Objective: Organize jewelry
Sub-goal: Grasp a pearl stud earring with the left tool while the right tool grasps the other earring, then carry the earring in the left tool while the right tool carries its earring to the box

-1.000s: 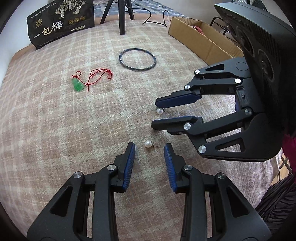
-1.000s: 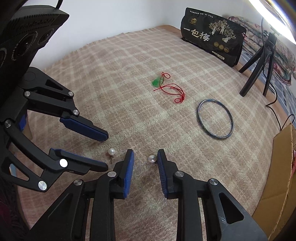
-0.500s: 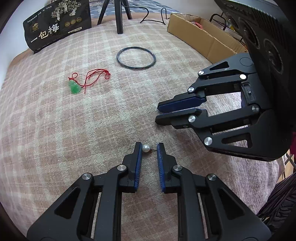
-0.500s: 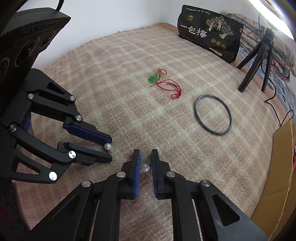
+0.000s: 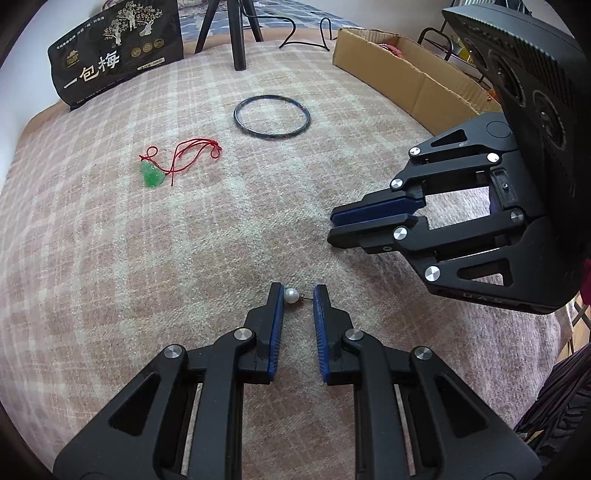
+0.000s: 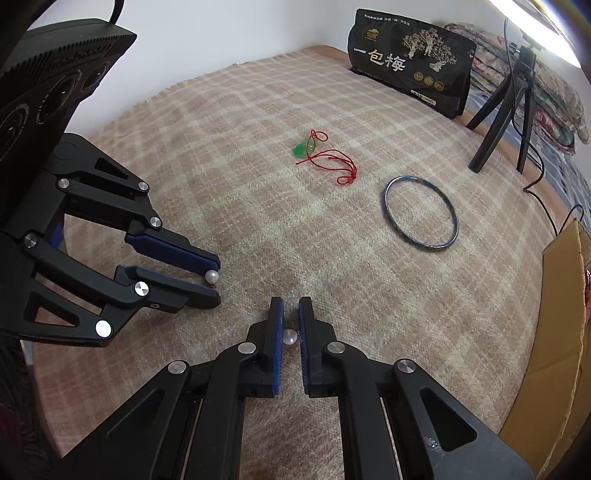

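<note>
Two pearl earrings are in play on a plaid blanket (image 5: 110, 258). My left gripper (image 5: 297, 295) is shut on one pearl earring (image 5: 291, 295) at its fingertips; it also shows in the right wrist view (image 6: 211, 275). My right gripper (image 6: 291, 308) is shut on the other pearl earring (image 6: 289, 336), held deeper between its blue pads. In the left wrist view the right gripper (image 5: 334, 229) looks closed and its pearl is hidden. A green pendant on red cord (image 5: 152, 177) and a dark bangle (image 5: 272, 117) lie farther off.
A black snack bag (image 5: 118, 55) and a tripod (image 5: 236, 33) stand at the blanket's far edge. A cardboard box (image 5: 406, 81) lies along the right side, also visible in the right wrist view (image 6: 554, 332).
Both grippers went from open to closed, each on a pearl earring. The right one's pearl now sits deeper between the pads.
</note>
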A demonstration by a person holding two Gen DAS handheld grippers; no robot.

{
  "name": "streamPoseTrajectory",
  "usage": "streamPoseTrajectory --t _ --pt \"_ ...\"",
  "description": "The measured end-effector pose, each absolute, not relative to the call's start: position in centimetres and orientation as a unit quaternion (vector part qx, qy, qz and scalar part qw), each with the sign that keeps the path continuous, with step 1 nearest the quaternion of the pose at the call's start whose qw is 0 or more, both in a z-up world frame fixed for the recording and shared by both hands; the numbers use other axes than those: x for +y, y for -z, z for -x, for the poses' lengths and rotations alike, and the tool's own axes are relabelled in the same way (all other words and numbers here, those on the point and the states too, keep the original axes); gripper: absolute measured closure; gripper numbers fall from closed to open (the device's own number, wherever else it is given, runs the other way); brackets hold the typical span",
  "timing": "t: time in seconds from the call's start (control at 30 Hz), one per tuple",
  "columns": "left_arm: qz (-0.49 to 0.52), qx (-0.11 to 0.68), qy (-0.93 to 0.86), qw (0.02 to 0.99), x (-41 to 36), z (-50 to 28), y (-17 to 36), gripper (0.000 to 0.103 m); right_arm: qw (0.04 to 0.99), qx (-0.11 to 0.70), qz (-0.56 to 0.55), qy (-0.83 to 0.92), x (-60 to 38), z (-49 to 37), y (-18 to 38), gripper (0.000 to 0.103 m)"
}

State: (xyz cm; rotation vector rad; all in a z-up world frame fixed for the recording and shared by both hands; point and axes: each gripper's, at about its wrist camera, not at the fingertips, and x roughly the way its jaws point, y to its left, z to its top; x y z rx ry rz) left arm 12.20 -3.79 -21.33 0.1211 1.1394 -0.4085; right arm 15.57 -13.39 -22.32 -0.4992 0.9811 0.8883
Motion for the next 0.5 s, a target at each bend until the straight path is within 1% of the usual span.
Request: streamPoseTrajectory --t 0.23,0.3,0.33,0.4,0.5 --pt "-0.056 0.536 0.192 0.82 -3.7 -12.2 21.3 0.088 0.759 0.446 0.239 -0.409 -13.8 -15.1 22.1 0.095" --pt "-0.055 0.536 0.192 0.82 -3.7 -12.2 21.2 0.088 0.759 0.445 0.242 -0.409 -14.0 -14.9 22.1 0.088" --pt "-0.055 0.537 0.192 0.82 -3.7 -12.2 21.2 0.088 0.759 0.444 0.242 -0.41 -14.1 -14.8 22.1 0.087" --pt "-0.055 0.537 0.192 0.819 -3.8 -12.2 21.2 0.088 0.757 0.444 0.241 -0.414 -14.2 -14.7 22.2 0.082" --pt "-0.055 0.537 0.192 0.819 -3.8 -12.2 21.2 0.088 0.755 0.444 0.247 -0.414 -14.2 -14.5 22.2 0.081"
